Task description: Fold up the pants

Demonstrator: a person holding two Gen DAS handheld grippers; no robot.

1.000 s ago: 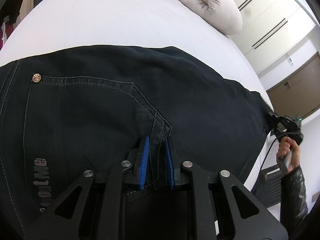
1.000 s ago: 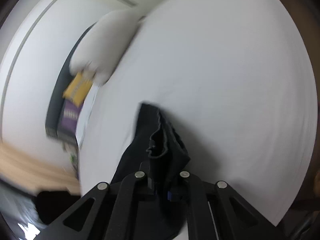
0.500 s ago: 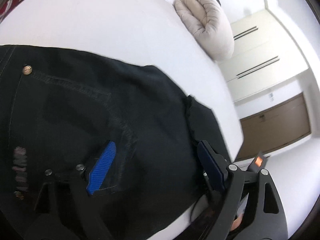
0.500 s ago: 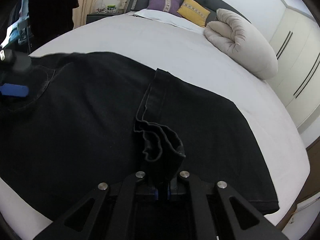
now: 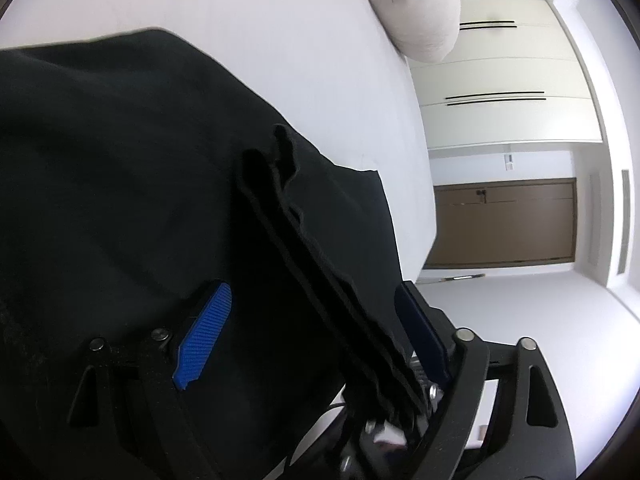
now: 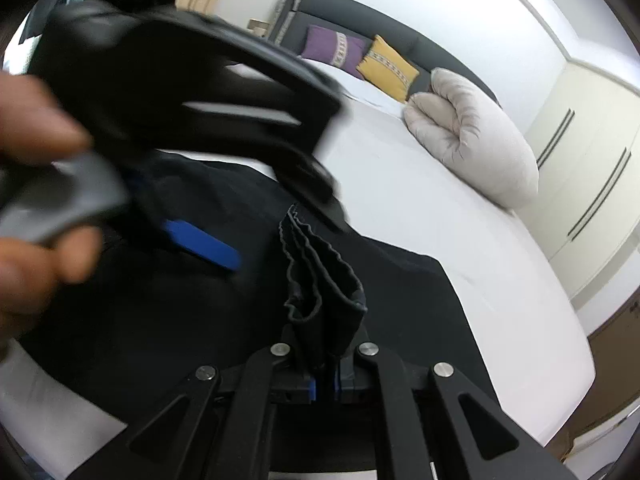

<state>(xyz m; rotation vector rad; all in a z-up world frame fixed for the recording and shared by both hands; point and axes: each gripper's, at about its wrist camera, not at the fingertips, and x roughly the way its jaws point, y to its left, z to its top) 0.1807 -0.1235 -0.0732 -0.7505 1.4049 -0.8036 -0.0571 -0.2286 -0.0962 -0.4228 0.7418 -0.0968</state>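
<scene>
Pants: the black pants [image 6: 168, 308] lie spread on the white bed [image 6: 460, 220], near its front edge and reaching toward the right edge.
Right tool: your right tool [image 6: 325, 386] is closed tight on a bunched stack of hem layers [image 6: 320, 276], and this stack stands up between the fingers.
Left tool: your left tool [image 5: 308, 340] stands wide apart, one blue pad [image 5: 204, 340] on each side of the cloth. Its jaws have just been opening and then closing a little again. The folded strip held by the other tool passes between them, but the pads do not press on anything.
What changed: a second ago the left tool was clamped on the seam near the pocket, and the right tool held the leg ends far out over the bed. Now the left grip is released, and the leg ends are brought over the upper part of the pants.
Meaning for the task: in my judgement the legs are now folded back over the body of the pants, so one lengthwise fold is almost laid.
Next step: you probably have to lower the hem stack flat before you let it go, or it may fall crooked.
Other things: a rolled beige duvet [image 6: 472, 136] lies toward the far right corner of the bed, well apart from the pants.
</scene>
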